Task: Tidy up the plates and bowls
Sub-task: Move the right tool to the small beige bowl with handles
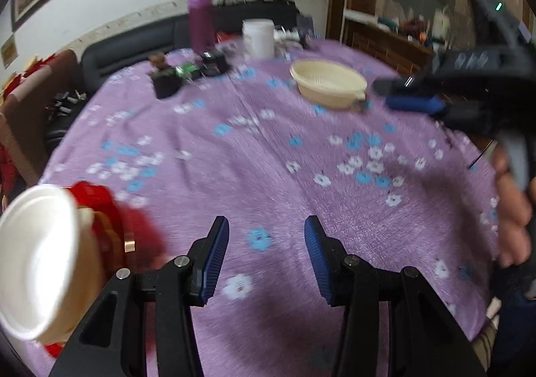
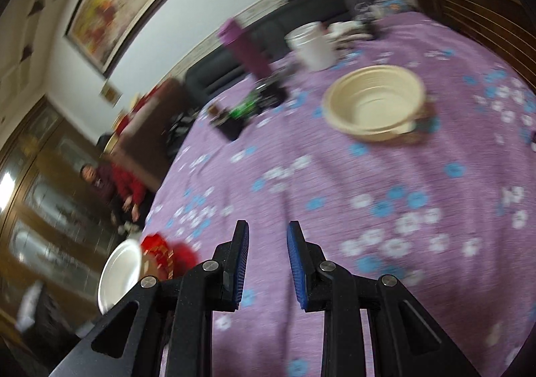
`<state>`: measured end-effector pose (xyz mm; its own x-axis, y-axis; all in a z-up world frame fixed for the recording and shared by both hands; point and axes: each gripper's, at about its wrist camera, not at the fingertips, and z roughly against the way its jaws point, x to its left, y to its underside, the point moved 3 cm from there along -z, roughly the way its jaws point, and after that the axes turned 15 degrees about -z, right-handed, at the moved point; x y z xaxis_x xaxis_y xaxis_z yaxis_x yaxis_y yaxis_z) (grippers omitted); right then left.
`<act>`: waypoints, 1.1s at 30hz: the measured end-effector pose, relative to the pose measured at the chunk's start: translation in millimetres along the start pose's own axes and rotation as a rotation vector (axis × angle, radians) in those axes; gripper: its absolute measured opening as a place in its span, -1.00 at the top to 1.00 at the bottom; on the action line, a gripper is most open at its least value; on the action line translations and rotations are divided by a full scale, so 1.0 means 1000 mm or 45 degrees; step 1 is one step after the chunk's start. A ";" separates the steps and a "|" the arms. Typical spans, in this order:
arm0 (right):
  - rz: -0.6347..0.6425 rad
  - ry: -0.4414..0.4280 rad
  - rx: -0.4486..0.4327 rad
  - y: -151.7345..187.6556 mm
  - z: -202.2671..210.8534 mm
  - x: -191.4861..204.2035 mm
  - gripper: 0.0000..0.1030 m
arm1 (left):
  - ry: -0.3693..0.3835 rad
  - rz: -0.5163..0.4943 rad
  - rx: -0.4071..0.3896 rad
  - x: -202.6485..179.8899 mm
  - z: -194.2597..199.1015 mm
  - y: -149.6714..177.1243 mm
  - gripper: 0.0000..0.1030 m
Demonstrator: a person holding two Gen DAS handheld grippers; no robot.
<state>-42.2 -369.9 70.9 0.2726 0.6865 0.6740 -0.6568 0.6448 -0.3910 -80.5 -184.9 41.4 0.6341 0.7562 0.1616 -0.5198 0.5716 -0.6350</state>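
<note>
Blue ribbed pads line the black fingers of both tools. The left gripper stands with its jaws moderately apart and nothing between them, only tablecloth showing in the gap. The right gripper holds its jaws narrower, also empty; the left wrist view shows it from outside at the right edge, carried by a hand.

Beneath both lies a purple tablecloth printed with blue and white flowers, bare across its middle. A cream bowl sits upright toward the far side of the table, well apart from either gripper; its rim seems doubled in the right wrist view, possibly two bowls nested, though blur prevents certainty. A white dish stands at the near left edge of the table, tilted or seen edge-on, beside something red too blurred to identify.

Farther back stand a white jar, a purple bottle and dark clutter. Beyond the table a person sits.

Progress, as a judgement: the cream bowl and the white dish lie at opposite sides of the table, so gathering seems unfinished. With both tools empty, a further pickup appears to remain.
</note>
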 end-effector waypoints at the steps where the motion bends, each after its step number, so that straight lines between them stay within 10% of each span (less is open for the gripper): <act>1: -0.021 0.018 -0.016 -0.007 0.003 -0.008 0.49 | -0.004 -0.007 0.019 -0.003 -0.009 0.000 0.11; 21: -0.362 0.213 -0.111 -0.111 -0.042 -0.092 0.49 | -0.052 0.033 0.147 -0.001 -0.067 0.008 -0.20; 33: -0.268 0.222 -0.131 -0.121 -0.068 -0.098 0.63 | -0.051 0.030 0.151 -0.003 -0.067 0.007 -0.29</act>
<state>58.4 -492.5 9.4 0.5177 0.5755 0.6330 -0.5005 0.8038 -0.3215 -47.5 -204.3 -14.7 0.5987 0.7806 0.1794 -0.6000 0.5855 -0.5452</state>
